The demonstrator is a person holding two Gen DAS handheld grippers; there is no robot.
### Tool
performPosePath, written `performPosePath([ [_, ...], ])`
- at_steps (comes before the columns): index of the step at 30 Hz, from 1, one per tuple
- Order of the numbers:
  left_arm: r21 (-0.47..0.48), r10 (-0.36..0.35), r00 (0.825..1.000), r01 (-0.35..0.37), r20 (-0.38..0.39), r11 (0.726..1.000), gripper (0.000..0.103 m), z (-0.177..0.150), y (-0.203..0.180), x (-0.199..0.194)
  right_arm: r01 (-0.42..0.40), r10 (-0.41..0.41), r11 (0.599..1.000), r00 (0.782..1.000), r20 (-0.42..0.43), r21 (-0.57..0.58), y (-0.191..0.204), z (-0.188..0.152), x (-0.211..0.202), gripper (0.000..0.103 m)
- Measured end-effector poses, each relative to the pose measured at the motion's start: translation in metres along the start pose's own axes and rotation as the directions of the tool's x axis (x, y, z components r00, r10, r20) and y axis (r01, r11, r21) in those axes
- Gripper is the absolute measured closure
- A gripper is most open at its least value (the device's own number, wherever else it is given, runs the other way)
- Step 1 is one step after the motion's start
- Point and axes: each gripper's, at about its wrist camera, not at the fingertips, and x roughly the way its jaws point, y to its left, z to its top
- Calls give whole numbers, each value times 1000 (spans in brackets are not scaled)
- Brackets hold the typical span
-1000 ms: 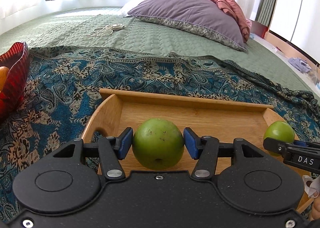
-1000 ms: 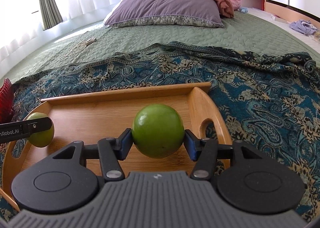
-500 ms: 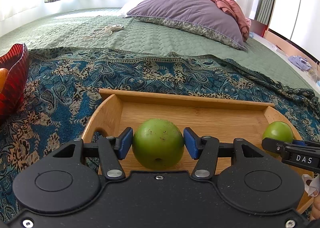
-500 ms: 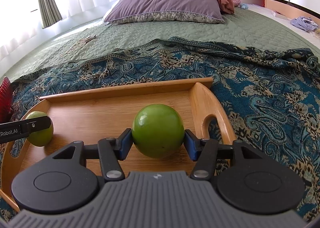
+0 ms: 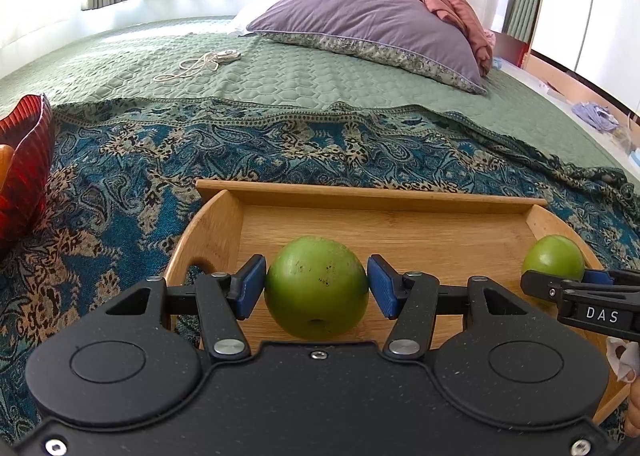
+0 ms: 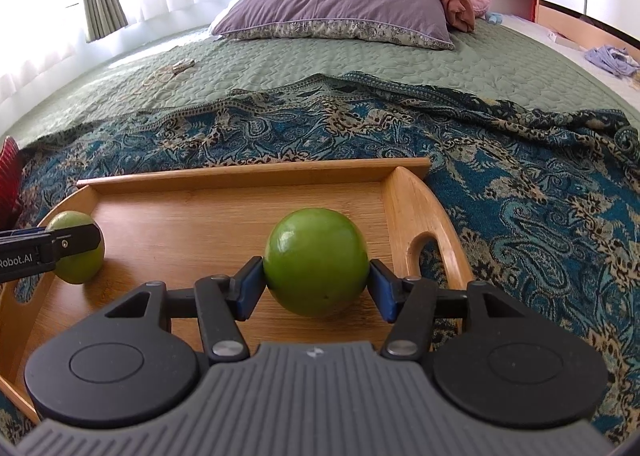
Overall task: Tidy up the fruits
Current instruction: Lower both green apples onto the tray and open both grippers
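Over the wooden tray [image 5: 372,191], my left gripper [image 5: 316,286] clamped a speckled green fruit [image 5: 316,288]; my right gripper [image 6: 316,282] clamped a glossy green fruit [image 6: 316,260].

Bare wood lies open across the middle of the tray [image 6: 224,223] between the two green fruits, one [image 5: 316,288] by its left end wall, one [image 6: 316,262] by its right. The raised back rail and curved end walls hem it in. Beyond the tray's left end, the red bowl [image 5: 24,167] blocks the patterned blanket [image 5: 132,159]; beyond its right end the blanket runs open.
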Motion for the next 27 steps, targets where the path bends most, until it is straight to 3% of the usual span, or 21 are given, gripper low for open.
performPosePath([
  [8,54,9,1000,-10,12,999,33,-5,-1,-7,5,-5,1000,1000,18,6,-6,-3,-8,24],
  [17,22,-2,1000,2,30,1000,14,-15,5,-24,9,-7,999,999,43,-45,-10,-12,-25,13],
  [27,17,-48,996,47,77,999,11,-32,6,-62,16,-11,999,994,112,-48,-22,-13,-55,7],
])
